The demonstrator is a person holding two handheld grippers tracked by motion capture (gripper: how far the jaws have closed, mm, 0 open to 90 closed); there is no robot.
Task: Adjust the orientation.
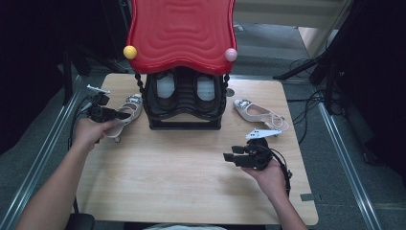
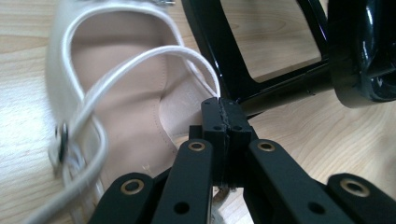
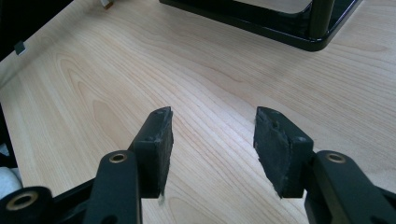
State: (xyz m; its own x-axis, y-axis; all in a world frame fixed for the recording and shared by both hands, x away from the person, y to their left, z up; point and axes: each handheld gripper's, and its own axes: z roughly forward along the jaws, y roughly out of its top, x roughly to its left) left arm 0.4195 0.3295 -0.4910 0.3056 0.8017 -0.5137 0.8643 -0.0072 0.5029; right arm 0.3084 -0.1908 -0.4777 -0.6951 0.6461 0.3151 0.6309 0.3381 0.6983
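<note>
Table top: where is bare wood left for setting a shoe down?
Bare: the near half of the table, between both forearms, in front of the black rack. Crowded: the far corners, a white shoe left of the rack, another right.

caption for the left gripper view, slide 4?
Left gripper shut on the white shoe's heel rim, beside the black rack on the wooden table.

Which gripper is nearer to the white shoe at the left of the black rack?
Left. The left gripper grips that white shoe at its rim; the right gripper hovers apart, open.
</note>
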